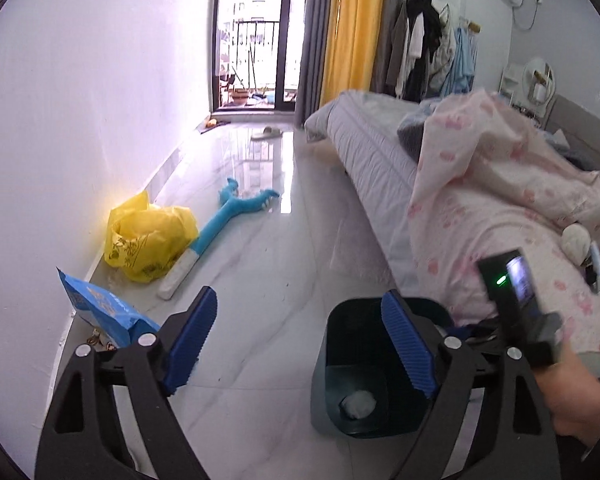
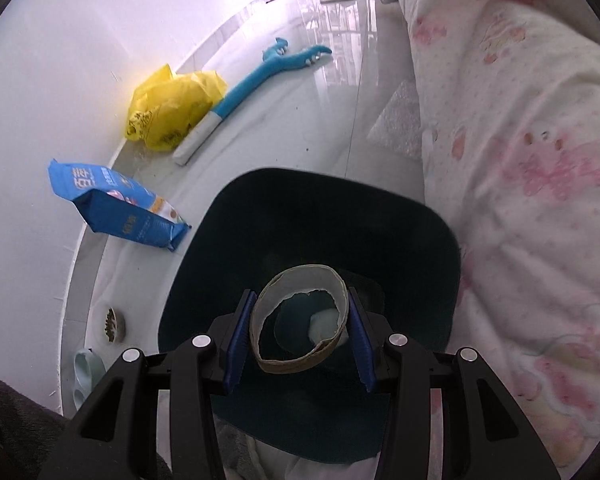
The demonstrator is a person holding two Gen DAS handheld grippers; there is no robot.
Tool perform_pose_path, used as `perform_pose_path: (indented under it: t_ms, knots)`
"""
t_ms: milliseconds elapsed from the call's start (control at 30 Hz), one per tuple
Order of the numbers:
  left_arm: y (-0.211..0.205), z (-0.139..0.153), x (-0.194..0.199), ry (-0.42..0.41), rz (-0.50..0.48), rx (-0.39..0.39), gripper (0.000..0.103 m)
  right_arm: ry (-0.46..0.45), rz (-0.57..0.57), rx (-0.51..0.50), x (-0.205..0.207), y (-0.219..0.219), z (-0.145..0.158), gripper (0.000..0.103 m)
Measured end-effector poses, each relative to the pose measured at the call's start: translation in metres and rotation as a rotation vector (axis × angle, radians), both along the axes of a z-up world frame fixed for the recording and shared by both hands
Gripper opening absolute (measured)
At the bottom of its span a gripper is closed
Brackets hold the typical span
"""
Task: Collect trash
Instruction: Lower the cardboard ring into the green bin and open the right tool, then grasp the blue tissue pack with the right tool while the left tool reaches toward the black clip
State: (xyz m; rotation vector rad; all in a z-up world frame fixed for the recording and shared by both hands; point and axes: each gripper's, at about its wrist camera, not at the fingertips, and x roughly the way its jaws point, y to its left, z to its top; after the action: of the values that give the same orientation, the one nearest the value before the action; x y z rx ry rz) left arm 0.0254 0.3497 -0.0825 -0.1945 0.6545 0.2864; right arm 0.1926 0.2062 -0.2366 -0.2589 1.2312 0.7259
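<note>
A dark green trash bin (image 1: 340, 332) (image 2: 228, 232) stands on the floor beside the bed. A crumpled white wad (image 1: 358, 404) lies at its bottom. My left gripper (image 1: 300, 340) is open and empty, held above the floor just left of the bin, its right finger over the bin's mouth. My right gripper (image 2: 298, 328) hangs over the bin's mouth, shut on a brown cardboard tape ring (image 2: 300, 322), with a pad pressed on each side of it. The right gripper's body (image 1: 516, 292) and the hand holding it show at the right of the left wrist view.
A yellow plastic bag (image 1: 148, 236) (image 2: 172, 112) and a blue snack bag (image 1: 104, 312) (image 2: 120, 204) lie along the white wall. A blue plush toy (image 1: 228, 220) (image 2: 260, 76) lies on the glossy floor. The bed with a pink quilt (image 1: 500, 208) (image 2: 520, 160) fills the right.
</note>
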Motion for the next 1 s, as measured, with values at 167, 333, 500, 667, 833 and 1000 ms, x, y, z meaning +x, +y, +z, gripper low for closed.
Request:
perform_pose_path:
  t_ms: [167,333,500,667,833,1000]
  knots:
    - [-0.003,0.015,-0.005,-0.048,-0.013,-0.009,0.094,-0.007,0.010,-0.037,-0.003,0.004,-0.009,0.064]
    - [-0.007,0.035,-0.008,-0.107,-0.016,-0.024,0.095,-0.018,0.005,-0.037,-0.004,0.000,-0.003,0.071]
    - [-0.023,0.051,-0.007,-0.156,-0.031,0.010,0.095,-0.037,0.003,0.017,-0.007,-0.008,0.020,0.072]
    - [-0.039,0.061,-0.002,-0.174,-0.062,0.021,0.095,-0.093,0.033,0.082,-0.014,-0.016,0.054,0.079]
    - [-0.059,0.075,0.007,-0.206,-0.096,0.011,0.095,-0.166,0.048,0.134,-0.018,-0.035,0.088,0.083]
    - [-0.085,0.081,0.018,-0.207,-0.145,0.029,0.095,-0.233,0.038,0.174,-0.016,-0.066,0.118,0.084]
